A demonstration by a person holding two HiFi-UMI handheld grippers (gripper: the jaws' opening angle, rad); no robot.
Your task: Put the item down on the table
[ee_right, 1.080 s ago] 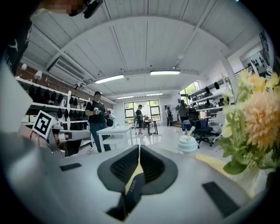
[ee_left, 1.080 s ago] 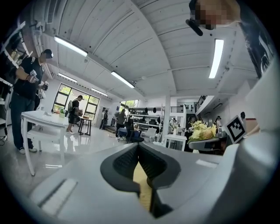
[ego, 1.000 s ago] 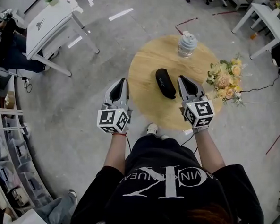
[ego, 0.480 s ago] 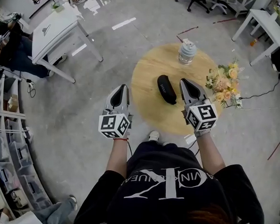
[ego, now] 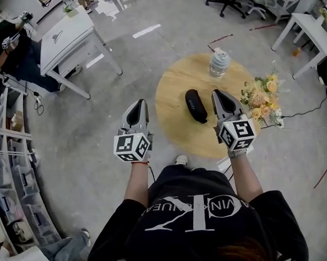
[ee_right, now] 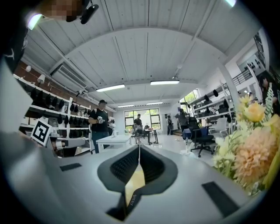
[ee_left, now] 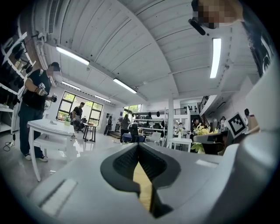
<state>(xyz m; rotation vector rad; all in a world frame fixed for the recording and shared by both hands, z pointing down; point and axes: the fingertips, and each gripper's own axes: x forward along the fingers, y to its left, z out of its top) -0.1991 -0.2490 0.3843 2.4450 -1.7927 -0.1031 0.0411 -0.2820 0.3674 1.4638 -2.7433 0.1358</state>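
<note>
A black oblong case (ego: pixel 196 105) lies flat on the round wooden table (ego: pixel 177 89), with nothing touching it. My right gripper (ego: pixel 218 93) hovers just right of the case, pointing level, jaws shut and empty. In the right gripper view the pads (ee_right: pixel 148 168) meet at my right gripper (ee_right: pixel 139 148), and the case (ee_right: pixel 130 201) shows through the gap underneath. My left gripper (ego: pixel 138 102) is held over the floor left of the table, also shut and empty. Its fingers (ee_left: pixel 124 162) close on each other in the left gripper view, with the tabletop (ee_left: pixel 142 183) seen below.
A glass jar with a grey lid (ego: pixel 219 59) stands at the table's far edge. A flower bouquet (ego: pixel 260 100) lies at its right rim. A white table (ego: pixel 70 36) is at far left, another (ego: pixel 308 25) at far right, storage shelves (ego: pixel 5 189) along the left.
Both grippers have risen a little and stayed shut. The black case lies where it was on the table.
</note>
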